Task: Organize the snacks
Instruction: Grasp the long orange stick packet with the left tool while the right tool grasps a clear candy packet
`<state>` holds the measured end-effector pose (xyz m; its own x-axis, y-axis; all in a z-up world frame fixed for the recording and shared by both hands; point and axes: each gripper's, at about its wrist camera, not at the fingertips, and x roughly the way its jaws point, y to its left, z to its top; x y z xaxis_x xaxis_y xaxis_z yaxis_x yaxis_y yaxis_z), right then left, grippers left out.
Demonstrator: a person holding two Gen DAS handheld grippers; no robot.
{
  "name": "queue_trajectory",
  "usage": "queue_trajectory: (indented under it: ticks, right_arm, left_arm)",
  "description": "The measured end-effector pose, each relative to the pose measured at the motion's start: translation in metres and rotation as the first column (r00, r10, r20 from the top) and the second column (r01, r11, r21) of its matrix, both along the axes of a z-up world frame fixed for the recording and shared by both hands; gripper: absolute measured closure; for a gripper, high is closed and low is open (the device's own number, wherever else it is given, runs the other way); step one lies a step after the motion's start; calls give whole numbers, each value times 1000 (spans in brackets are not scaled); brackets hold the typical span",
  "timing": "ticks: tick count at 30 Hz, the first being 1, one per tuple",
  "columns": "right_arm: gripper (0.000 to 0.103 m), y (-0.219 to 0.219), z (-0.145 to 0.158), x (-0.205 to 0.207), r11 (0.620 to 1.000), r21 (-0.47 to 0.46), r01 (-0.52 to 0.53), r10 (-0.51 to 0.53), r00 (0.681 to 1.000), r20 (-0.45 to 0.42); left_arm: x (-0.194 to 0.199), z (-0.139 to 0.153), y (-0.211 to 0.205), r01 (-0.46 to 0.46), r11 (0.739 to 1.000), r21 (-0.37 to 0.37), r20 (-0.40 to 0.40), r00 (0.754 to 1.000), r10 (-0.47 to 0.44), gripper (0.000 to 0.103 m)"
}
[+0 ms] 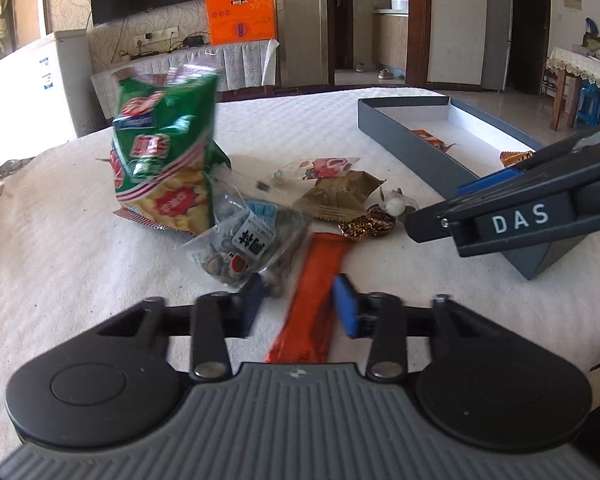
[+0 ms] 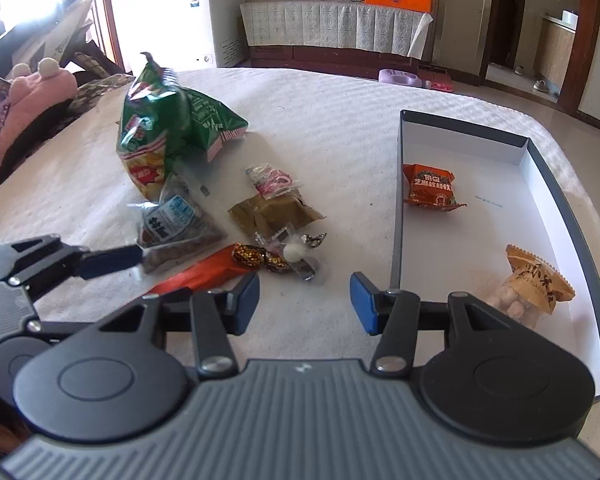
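On the white quilted tablecloth (image 2: 340, 120), loose snacks lie left of a shallow grey cardboard box (image 2: 396, 216).

Both tongs gape wide, holding nothing: the left gripper (image 1: 300, 308) straddles a long orange foil bar (image 1: 316, 292), the right gripper (image 2: 304, 300) hovers over bare cloth beside the box. A green crisp bag (image 2: 156, 128), a clear nut pouch (image 2: 176, 224) and small sweets (image 2: 268, 258) sit outside; an orange packet (image 2: 430, 188) and a tan packet (image 2: 536, 280) rest inside.

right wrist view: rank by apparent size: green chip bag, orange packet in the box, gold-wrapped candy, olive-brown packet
1. green chip bag
2. olive-brown packet and orange packet: look alike, not ranked
3. gold-wrapped candy
Nearness to the camera differs, so true sizes are unsure.
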<state>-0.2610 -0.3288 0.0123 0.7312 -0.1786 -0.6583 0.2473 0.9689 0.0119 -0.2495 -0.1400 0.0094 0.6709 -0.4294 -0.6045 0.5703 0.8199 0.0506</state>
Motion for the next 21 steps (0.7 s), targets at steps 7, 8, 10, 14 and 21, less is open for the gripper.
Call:
queue_trajectory:
  ticks: [7,8,10,14,21]
  right_arm:
    - [54,2,-2,13,999,-21,-32,33,999,12]
    - [61,1,-2,15,1000,-12,-29,29,999,12]
    - [67,-3,-5,21,1000,0,-22,22,1000,-12]
    - [67,-5,-13,31,1000,-13,-10,9,999,-49]
    - [74,-10,-14,37,1000,-7,-18,18,998,-59]
  left_arm:
    - [2,9,8,-32,999,-39,-32,999,31,80]
    - [4,9,9,-33,998,-44,-40,999,31,80]
    - [5,7,8,-30,999,-45,-50,998,27,79]
    - [7,3,4,-25,999,-44,-53,998,22,72]
    - [16,-6,1,-24,998,-61,-67,998,20,58]
